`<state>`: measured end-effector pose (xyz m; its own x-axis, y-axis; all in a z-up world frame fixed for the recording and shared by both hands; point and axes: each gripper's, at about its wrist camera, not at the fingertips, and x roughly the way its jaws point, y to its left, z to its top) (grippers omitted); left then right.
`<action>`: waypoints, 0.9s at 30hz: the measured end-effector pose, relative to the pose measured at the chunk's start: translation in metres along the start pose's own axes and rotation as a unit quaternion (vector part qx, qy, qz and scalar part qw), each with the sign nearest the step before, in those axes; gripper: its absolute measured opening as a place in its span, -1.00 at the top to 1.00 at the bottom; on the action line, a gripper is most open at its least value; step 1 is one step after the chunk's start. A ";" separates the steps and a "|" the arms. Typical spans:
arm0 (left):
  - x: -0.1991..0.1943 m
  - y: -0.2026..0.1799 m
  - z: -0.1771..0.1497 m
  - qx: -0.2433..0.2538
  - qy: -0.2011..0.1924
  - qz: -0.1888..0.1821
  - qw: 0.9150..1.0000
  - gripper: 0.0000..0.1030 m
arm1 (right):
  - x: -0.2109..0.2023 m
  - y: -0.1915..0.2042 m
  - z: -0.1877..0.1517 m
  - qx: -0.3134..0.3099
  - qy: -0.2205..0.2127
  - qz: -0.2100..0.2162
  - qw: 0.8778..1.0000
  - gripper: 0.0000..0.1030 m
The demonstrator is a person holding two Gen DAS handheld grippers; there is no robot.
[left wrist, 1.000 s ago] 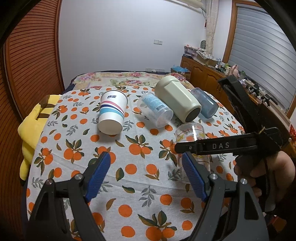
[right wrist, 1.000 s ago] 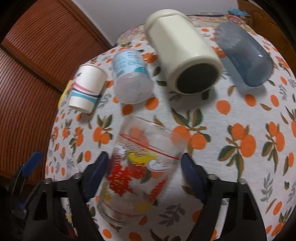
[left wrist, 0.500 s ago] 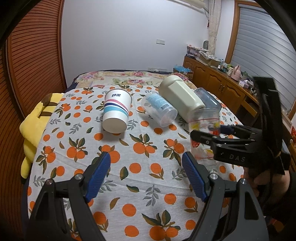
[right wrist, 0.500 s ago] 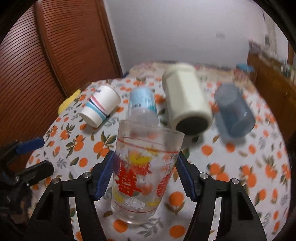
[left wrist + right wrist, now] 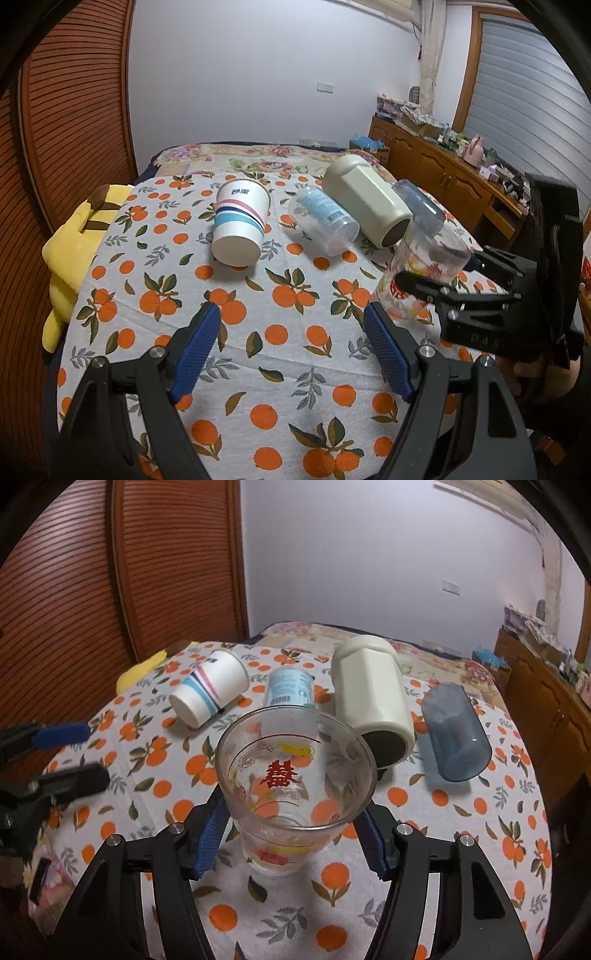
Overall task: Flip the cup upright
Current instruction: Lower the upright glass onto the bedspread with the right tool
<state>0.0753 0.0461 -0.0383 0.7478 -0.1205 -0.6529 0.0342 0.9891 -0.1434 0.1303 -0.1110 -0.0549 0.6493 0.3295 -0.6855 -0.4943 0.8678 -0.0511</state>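
Right claw (image 5: 291,836) clamped on the glass cup (image 5: 291,786), blue pads (image 5: 210,834) pressed to both sides of its lower body; cup mouth-up, tilted slightly, red character print facing the camera. Can't tell whether its base touches the orange-print cloth (image 5: 461,849) or sits just above it. Left claw (image 5: 295,347) wide open, holding nothing, pads (image 5: 195,345) well apart over the cloth, off to the left of the right claw. Beyond the held cup, four others lie on their sides in a row: striped paper cup (image 5: 210,690) far left, clear plastic cup with blue label (image 5: 290,686) straight behind the glass, cream bottle (image 5: 371,701) just right of that, blue tumbler (image 5: 456,734) furthest right. Cream bottle and blue tumbler are close, contact unclear. Yellow plush (image 5: 74,240) at the far left edge of the cloth.
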 end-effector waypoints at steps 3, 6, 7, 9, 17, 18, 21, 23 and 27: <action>-0.007 0.000 0.000 0.000 -0.021 0.007 1.000 -0.54 | 0.001 0.004 0.000 -0.016 0.003 -0.003 1.000 -0.26; -0.016 -0.001 0.000 0.003 -0.045 0.015 0.999 -0.54 | 0.002 0.005 0.000 -0.014 0.005 -0.004 1.000 -0.26; -0.018 -0.002 0.000 0.005 -0.051 0.020 0.998 -0.55 | 0.003 0.004 0.001 -0.012 0.006 -0.003 1.000 -0.26; -0.022 -0.004 0.000 0.011 -0.066 0.026 0.997 -0.55 | 0.003 0.003 0.001 -0.003 0.010 0.018 1.000 -0.25; -0.029 -0.012 0.003 0.021 -0.087 0.050 0.995 -0.56 | -0.001 0.002 0.001 0.003 0.005 0.022 1.000 -0.39; -0.029 -0.013 0.003 0.020 -0.088 0.052 0.995 -0.56 | -0.002 0.002 0.001 0.005 0.004 0.023 1.000 -0.42; -0.029 -0.016 0.004 0.018 -0.089 0.054 0.994 -0.56 | -0.006 0.000 -0.002 0.014 0.004 0.024 1.000 -0.44; -0.030 -0.018 0.005 0.019 -0.090 0.054 0.994 -0.56 | -0.011 -0.003 -0.004 0.023 0.002 0.027 0.999 -0.44; -0.031 -0.024 0.008 0.024 -0.092 0.053 0.994 -0.56 | -0.024 -0.009 -0.009 0.040 -0.009 0.031 0.999 -0.46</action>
<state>0.0561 0.0269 -0.0086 0.8575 -0.0015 -0.5145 -0.0231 0.9989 -0.0414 0.1139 -0.1300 -0.0450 0.6288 0.3900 -0.6727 -0.4876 0.8716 0.0496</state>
